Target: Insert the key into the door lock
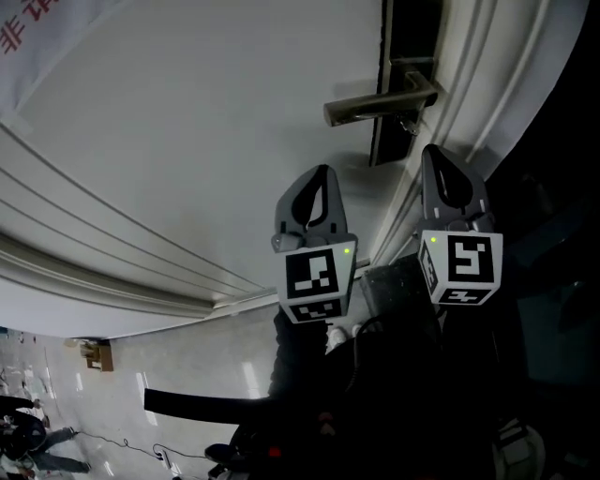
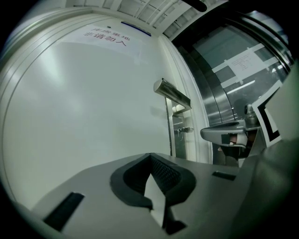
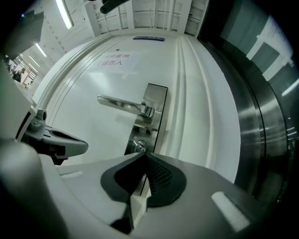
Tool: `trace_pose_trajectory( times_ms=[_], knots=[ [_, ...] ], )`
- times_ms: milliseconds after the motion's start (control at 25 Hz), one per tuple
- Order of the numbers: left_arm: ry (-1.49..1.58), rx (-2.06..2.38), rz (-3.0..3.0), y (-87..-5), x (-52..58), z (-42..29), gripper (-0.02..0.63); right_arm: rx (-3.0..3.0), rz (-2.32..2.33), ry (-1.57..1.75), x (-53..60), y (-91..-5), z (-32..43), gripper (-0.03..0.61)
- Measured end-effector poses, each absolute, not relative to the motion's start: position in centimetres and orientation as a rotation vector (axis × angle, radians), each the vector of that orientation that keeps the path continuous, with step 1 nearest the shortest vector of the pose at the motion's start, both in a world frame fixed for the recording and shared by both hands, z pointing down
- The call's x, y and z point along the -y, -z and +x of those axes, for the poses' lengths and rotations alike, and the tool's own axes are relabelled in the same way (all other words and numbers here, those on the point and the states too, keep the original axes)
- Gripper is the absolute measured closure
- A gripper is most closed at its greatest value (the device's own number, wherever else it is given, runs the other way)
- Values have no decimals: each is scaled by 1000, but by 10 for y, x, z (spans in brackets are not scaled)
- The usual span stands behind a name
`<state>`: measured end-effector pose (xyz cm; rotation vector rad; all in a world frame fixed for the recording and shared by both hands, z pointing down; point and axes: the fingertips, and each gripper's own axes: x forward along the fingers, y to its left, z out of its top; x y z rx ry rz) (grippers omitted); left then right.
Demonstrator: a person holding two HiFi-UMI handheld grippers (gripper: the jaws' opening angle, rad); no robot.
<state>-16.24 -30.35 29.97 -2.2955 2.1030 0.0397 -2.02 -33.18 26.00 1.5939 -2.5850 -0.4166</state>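
Head view, left to right: my left gripper [image 1: 322, 183] hangs in front of the white door [image 1: 187, 141], jaws together on nothing. My right gripper [image 1: 439, 164], also pressed together and empty, sits just below the door handle [image 1: 380, 101]. The key [image 1: 408, 123] looks seated in the lock plate [image 1: 412, 28] under that handle, held by neither gripper. If I push in with the right jaws unparted, I'd likely knock the key crooked or clip the handle.

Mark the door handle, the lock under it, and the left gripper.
door handle [image 3: 122, 104], right gripper view, middle of the lever.
lock [image 3: 138, 146], right gripper view, round cylinder face.
left gripper [image 1: 322, 172], head view, tips of its jaws.
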Motion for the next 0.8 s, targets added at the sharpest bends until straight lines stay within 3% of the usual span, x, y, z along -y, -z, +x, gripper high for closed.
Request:
trace_pose_trajectory(
  times_ms=[800],
  knots=[
    [-9,-2088,-2328,-303,300,-156,612,2580,1619,390,331,-262,-18,578]
  ],
)
